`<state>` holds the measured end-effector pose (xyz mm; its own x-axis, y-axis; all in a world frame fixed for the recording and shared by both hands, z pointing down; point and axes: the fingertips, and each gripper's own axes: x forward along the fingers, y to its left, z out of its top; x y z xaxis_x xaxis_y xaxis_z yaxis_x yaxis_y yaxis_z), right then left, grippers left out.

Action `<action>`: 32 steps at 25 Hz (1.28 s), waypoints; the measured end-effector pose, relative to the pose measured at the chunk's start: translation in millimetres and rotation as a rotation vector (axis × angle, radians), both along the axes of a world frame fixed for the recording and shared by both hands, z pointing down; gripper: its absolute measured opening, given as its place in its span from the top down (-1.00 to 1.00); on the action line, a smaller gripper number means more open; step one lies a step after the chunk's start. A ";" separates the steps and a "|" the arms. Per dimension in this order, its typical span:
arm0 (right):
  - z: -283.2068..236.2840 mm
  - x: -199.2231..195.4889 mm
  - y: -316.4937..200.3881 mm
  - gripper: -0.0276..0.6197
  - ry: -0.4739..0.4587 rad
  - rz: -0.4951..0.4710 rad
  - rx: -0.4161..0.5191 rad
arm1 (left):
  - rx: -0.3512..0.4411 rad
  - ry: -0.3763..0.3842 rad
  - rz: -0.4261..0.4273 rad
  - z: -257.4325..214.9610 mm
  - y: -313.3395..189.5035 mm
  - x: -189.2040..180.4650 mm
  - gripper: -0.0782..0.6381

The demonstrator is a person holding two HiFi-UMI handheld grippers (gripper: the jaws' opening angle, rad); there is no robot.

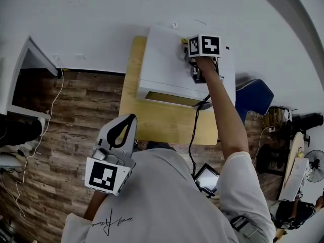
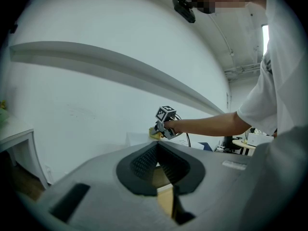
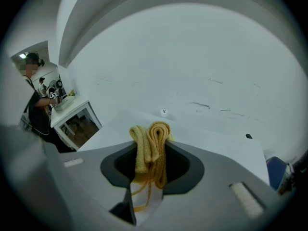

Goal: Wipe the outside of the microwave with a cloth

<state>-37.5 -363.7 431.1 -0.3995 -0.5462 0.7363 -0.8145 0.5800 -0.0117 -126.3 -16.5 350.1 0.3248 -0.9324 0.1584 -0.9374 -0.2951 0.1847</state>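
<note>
Head view: right tool (image 1: 188, 48) clamps cloth (image 1: 184, 41) atop microwave (image 1: 162, 67); chair (image 1: 256, 97) beside table (image 1: 167, 124).

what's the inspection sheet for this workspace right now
surface: wooden table, bare apart from the microwave
job's things: white microwave on table; yellow cloth bunched between jaws
clutter: nothing seen
grippers: right gripper shut on yellow cloth over microwave's top; left gripper shut, empty, held near person's body
cables: black cable hangs from right gripper; white cable trails to floor
surroundings: wood-look floor, white wall, blue chair, fan
</note>
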 end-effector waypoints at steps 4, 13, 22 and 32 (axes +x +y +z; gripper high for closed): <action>0.0 -20.0 4.3 0.53 -0.006 -0.029 0.004 | 0.003 -0.006 -0.011 0.4 2.6 -4.2 0.80; 0.7 -63.0 14.5 0.53 -0.044 -0.087 -0.015 | 0.006 0.004 -0.053 1.6 8.0 -15.5 0.80; -0.3 -112.4 34.3 0.53 -0.051 -0.170 -0.023 | -0.001 0.017 -0.097 0.4 15.2 -22.3 0.80; -11.0 -158.2 83.9 0.53 -0.195 -0.349 -0.172 | -0.016 0.012 -0.120 2.2 20.0 -22.1 0.80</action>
<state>-195.7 -279.9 420.1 -0.6789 -0.2296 0.6974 -0.5427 0.7967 -0.2660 -148.4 3.5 352.2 0.2125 -0.9622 0.1701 -0.9637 -0.1775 0.1996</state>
